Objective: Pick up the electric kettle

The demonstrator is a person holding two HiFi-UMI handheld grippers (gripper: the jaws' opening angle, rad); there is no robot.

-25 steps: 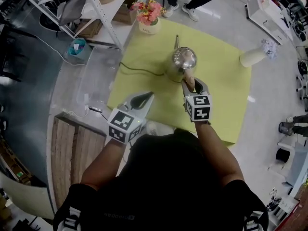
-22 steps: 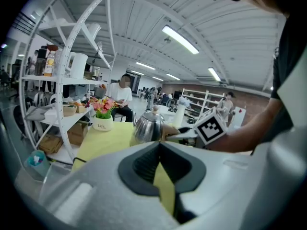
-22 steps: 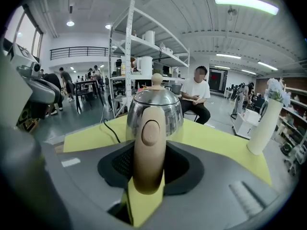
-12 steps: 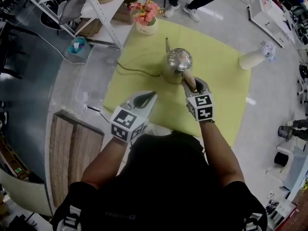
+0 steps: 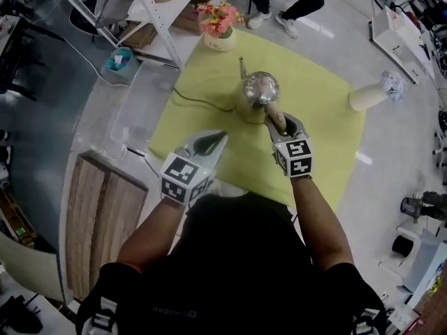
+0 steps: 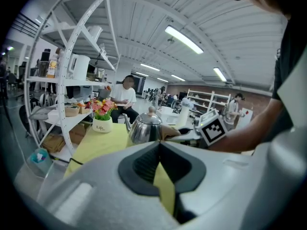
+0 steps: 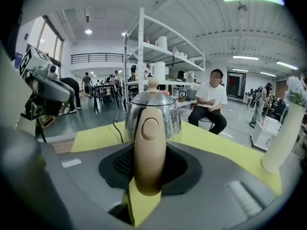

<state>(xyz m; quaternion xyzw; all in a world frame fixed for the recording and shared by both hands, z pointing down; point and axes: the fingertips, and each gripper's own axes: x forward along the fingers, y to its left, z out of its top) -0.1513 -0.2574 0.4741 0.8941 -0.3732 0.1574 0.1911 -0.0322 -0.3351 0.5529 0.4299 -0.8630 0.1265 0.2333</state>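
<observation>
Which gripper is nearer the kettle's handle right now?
Right. The right gripper has the handle between its jaws, which have just been closing on it. The left gripper hangs short of the kettle, apart, over the mat.

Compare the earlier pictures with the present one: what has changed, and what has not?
The right gripper has just been closing its jaws on the wooden handle of the electric kettle; the handle stands between them, gripped. Unchanged: the electric kettle stands unlifted on the yellow mat; the left gripper hovers shut and empty nearby.
</observation>
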